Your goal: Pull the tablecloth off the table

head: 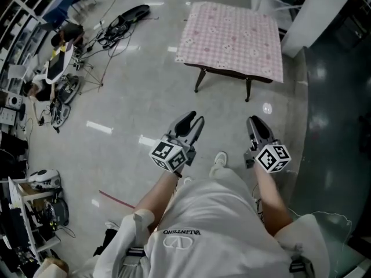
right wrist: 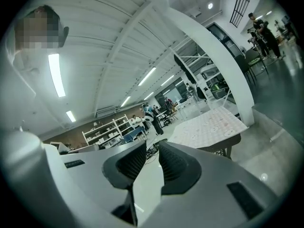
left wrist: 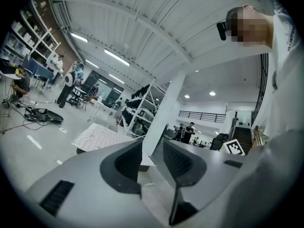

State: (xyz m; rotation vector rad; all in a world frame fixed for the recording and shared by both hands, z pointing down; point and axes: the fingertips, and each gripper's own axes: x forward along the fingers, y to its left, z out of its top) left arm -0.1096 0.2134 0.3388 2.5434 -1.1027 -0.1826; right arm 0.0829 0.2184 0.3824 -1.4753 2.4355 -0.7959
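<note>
A small wooden table (head: 200, 79) stands on the grey floor ahead of me, covered by a pink patterned tablecloth (head: 232, 39) that hangs a little over its edges. Both grippers are held in the air well short of it, touching nothing. My left gripper (head: 192, 122) is open by a narrow gap, and so is my right gripper (head: 259, 127). The left gripper view shows the tablecloth (left wrist: 97, 136) far off, beyond the empty left gripper (left wrist: 153, 148). In the right gripper view the tablecloth (right wrist: 209, 125) lies to the right of the empty right gripper (right wrist: 152, 148).
Cables and gear (head: 119, 25) lie on the floor at the far left, with shelving and stands (head: 55, 68) beside them. A white column (head: 316, 16) rises just right of the table. My shoe (head: 218, 162) shows between the grippers. People stand far off.
</note>
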